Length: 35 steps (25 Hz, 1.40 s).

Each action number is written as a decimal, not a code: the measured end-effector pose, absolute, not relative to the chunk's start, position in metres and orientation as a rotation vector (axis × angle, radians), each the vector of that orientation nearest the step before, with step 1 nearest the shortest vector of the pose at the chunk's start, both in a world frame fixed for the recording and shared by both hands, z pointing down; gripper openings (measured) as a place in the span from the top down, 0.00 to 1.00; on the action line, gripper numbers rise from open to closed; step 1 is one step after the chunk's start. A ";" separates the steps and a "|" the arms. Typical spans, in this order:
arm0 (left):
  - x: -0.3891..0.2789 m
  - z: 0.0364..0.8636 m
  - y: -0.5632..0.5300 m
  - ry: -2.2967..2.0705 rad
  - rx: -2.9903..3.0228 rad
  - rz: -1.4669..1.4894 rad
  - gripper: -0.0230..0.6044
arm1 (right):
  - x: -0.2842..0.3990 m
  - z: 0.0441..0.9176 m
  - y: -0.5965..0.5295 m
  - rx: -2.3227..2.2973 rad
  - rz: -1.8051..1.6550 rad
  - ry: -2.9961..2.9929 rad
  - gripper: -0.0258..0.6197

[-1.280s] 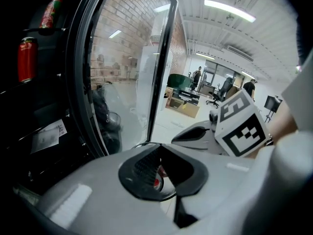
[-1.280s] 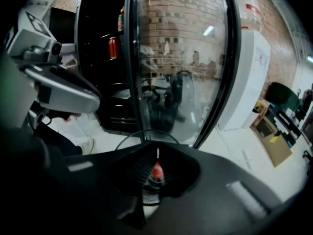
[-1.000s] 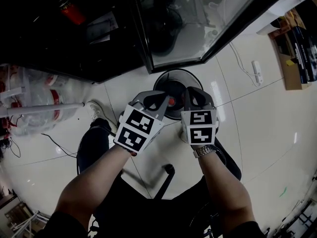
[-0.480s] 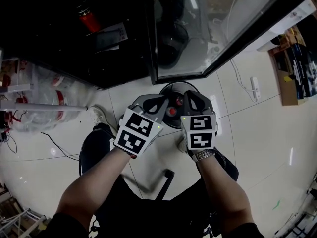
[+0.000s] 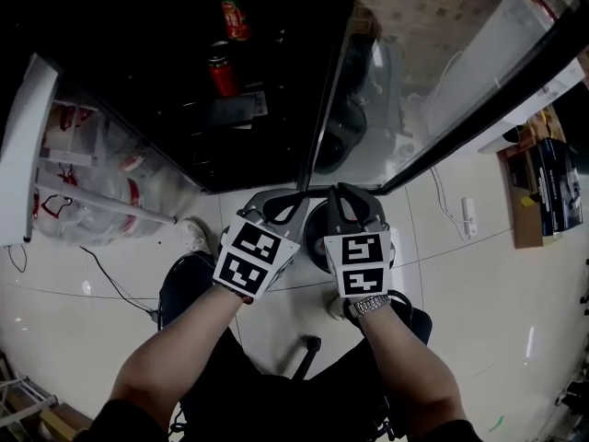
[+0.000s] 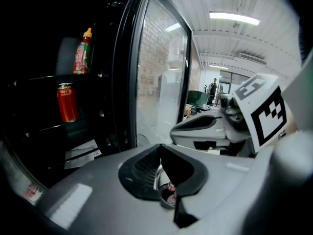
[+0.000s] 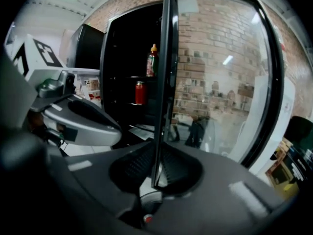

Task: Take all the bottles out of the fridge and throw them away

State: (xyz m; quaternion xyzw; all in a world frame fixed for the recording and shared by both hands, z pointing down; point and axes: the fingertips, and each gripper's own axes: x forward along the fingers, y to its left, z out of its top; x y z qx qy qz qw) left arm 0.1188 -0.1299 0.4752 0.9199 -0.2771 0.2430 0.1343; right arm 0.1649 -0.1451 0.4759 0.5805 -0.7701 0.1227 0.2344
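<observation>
Fridge (image 5: 138,72) is open and dark inside, filling the head view from 10 to 12 o'clock, with its glass door (image 5: 442,72) swung out toward 1 o'clock. One bottle (image 5: 233,7), red with a pale cap, stands on an upper shelf at 12 o'clock. A red can (image 5: 220,70) sits on the shelf just below it, and loose papers (image 5: 237,109) lie under that. Both arms are out in front at centre frame, grippers side by side and near each other. Left hand-held gripper (image 5: 293,198) has its jaws together with nothing in them. Right hand-held gripper (image 5: 342,191) is the same, closed and empty; in its own view the door's edge lines up with the hollow between the pads. Both tips point at 12 o'clock toward the fridge's bottom edge, well apart from the bottle. A round dark thing (image 5: 316,226) under the grippers looks like a bin, mostly covered. Plastic bags (image 5: 101,178) are at 9 o'clock and a power strip (image 5: 469,215) lies on the tiled floor (image 5: 479,320) at 3 o'clock. There is a watch (image 5: 370,305) on the right wrist.
</observation>
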 end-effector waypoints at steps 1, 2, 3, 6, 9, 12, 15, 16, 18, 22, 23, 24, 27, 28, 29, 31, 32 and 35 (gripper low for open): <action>0.113 0.468 -0.134 -0.826 2.668 0.693 0.96 | 0.159 0.467 -0.149 1.585 0.317 -2.129 0.91; 0.107 0.461 -0.139 -0.854 2.671 0.681 0.96 | 0.153 0.459 -0.152 1.578 0.298 -2.143 0.90; 0.101 0.454 -0.144 -0.883 2.675 0.669 0.96 | 0.147 0.451 -0.156 1.570 0.280 -2.157 0.90; 0.083 0.433 -0.156 -0.952 2.686 0.635 0.96 | 0.130 0.429 -0.165 1.552 0.232 -2.194 0.88; 0.061 0.414 -0.168 -1.010 2.687 0.611 0.96 | 0.109 0.405 -0.176 1.541 0.190 -2.237 0.88; 0.038 0.396 -0.183 -1.067 2.692 0.588 0.96 | 0.088 0.382 -0.192 1.535 0.141 -2.276 0.87; 0.021 0.383 -0.198 -1.110 2.702 0.562 0.96 | 0.072 0.365 -0.209 1.545 0.103 -2.300 0.84; 0.016 0.379 -0.203 -1.120 2.707 0.556 0.96 | 0.068 0.361 -0.214 1.549 0.097 -2.305 0.83; 0.008 0.371 -0.211 -1.136 2.719 0.543 0.96 | 0.058 0.351 -0.224 1.556 0.084 -2.314 0.79; -0.005 0.355 -0.229 -1.151 2.752 0.508 0.96 | 0.042 0.330 -0.247 1.593 0.066 -2.331 0.75; -0.009 0.352 -0.233 -1.153 2.757 0.501 0.96 | 0.039 0.326 -0.252 1.607 0.069 -2.332 0.73; -0.014 0.349 -0.237 -1.156 2.762 0.495 0.96 | 0.036 0.321 -0.258 1.622 0.072 -2.332 0.72; -0.028 0.338 -0.250 -1.161 2.775 0.481 0.96 | 0.027 0.309 -0.277 1.672 0.089 -2.325 0.66; -0.032 0.335 -0.254 -1.161 2.779 0.478 0.96 | 0.024 0.306 -0.283 1.688 0.094 -2.319 0.65; -0.036 0.332 -0.258 -1.160 2.784 0.475 0.96 | 0.022 0.304 -0.289 1.705 0.100 -2.312 0.64; -0.043 0.328 -0.266 -1.155 2.794 0.470 0.96 | 0.021 0.300 -0.301 1.741 0.117 -2.293 0.61; -0.046 0.326 -0.270 -1.152 2.798 0.470 0.96 | 0.021 0.298 -0.308 1.761 0.128 -2.283 0.61; -0.054 0.322 -0.282 -1.140 2.813 0.468 0.96 | 0.023 0.293 -0.328 1.818 0.156 -2.256 0.58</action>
